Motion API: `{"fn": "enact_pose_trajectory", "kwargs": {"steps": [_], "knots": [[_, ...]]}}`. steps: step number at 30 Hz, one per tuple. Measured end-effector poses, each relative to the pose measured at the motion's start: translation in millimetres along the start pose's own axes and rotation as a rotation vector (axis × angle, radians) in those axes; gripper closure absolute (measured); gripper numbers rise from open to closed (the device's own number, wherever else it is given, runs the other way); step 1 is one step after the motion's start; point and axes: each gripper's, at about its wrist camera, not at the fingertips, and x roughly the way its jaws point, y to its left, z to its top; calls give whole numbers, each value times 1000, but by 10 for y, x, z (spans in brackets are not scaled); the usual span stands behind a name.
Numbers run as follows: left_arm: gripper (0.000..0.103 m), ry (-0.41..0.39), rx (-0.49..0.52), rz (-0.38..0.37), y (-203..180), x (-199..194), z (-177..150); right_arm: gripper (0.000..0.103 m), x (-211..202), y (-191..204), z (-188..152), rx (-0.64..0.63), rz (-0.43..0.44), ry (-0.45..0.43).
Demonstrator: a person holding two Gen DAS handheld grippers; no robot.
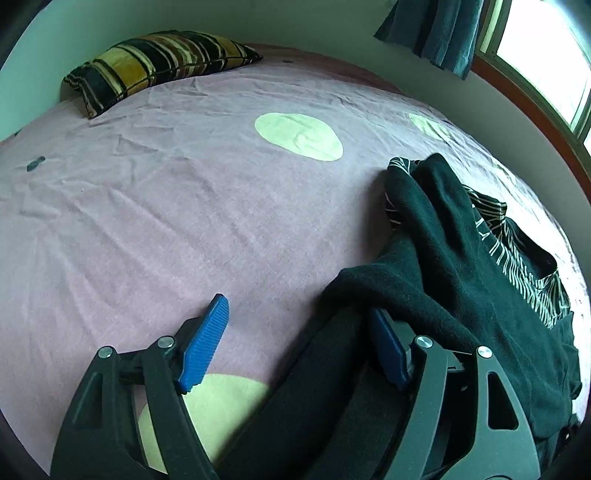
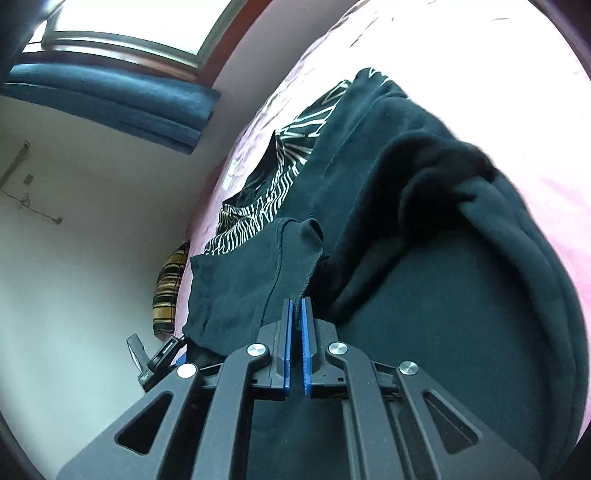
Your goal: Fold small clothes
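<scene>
A dark teal fleece garment (image 1: 443, 266) lies bunched on the pink bedsheet (image 1: 166, 221), over a black cloth with white line pattern (image 1: 517, 254). My left gripper (image 1: 295, 314) is open, blue pads wide apart; a dark strip of the garment (image 1: 317, 387) runs between its fingers and its right finger is under the fleece edge. In the right wrist view the fleece (image 2: 461, 277) fills the frame, with the patterned cloth (image 2: 266, 206) behind it. My right gripper (image 2: 296, 306) is shut on a dark hem of the garment (image 2: 288, 251).
A striped yellow and black pillow (image 1: 159, 66) lies at the bed's far left. A wall, a teal curtain (image 1: 436, 29) and a window (image 1: 546, 55) border the bed on the right. The sheet has pale green round patches (image 1: 299, 136).
</scene>
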Motion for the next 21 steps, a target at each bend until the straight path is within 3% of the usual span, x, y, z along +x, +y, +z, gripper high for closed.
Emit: {"fn": "enact_pose_trajectory", "kwargs": {"steps": [5, 9, 21], "knots": [[28, 4, -7, -8, 18, -5, 3, 99, 106, -114, -130, 56, -43, 29], [28, 14, -3, -18, 29, 2, 2, 99, 108, -89, -155, 23, -71, 31], [27, 27, 2, -6, 220, -241, -60, 99, 148, -143, -180, 18, -74, 71]]}}
